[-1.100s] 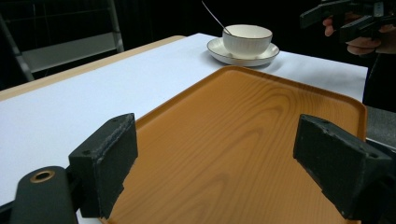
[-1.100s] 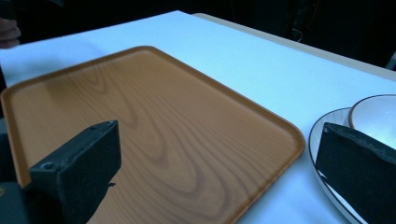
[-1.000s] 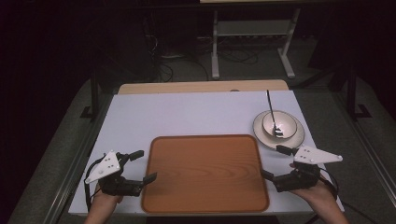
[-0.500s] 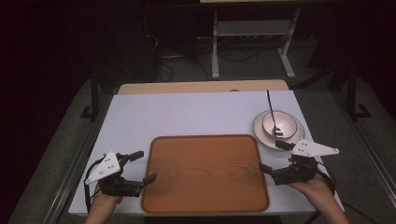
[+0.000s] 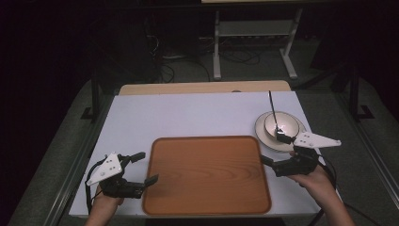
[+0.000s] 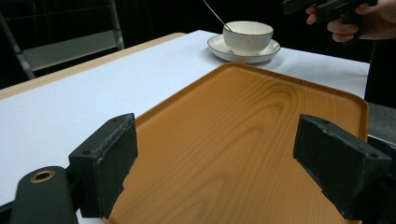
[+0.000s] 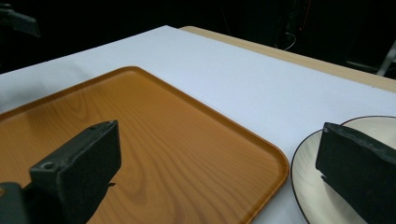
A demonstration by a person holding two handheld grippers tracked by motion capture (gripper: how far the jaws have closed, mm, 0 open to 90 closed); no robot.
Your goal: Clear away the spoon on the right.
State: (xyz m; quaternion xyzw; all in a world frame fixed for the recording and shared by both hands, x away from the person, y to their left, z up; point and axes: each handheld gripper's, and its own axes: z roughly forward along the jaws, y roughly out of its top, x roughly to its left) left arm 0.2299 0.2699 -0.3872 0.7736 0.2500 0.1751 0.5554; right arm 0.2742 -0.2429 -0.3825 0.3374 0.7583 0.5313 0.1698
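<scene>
An orange wood-grain tray (image 5: 207,174) lies empty on the white table. My left gripper (image 5: 148,166) is open at the tray's left edge, and in the left gripper view its jaws (image 6: 224,163) stand wide over the tray (image 6: 243,116). My right gripper (image 5: 274,149) is open at the tray's right edge, one jaw near the rim and the other over the saucer (image 5: 263,134). The right gripper view (image 7: 219,168) shows the tray corner (image 7: 187,140) and the saucer (image 7: 317,154) between its jaws. A white bowl (image 5: 281,125) with a spoon (image 5: 272,106) sits on the saucer.
The white table top (image 5: 197,113) is bare behind the tray, with a wooden strip (image 5: 202,87) along its far edge. A metal rack (image 5: 254,33) and cables stand on the dark floor beyond. The bowl (image 6: 247,35) is at the far right of the left gripper view.
My right gripper has moved a little forward and left, closer to the tray's right edge and the saucer. The left gripper, tray and bowl have stayed put.
</scene>
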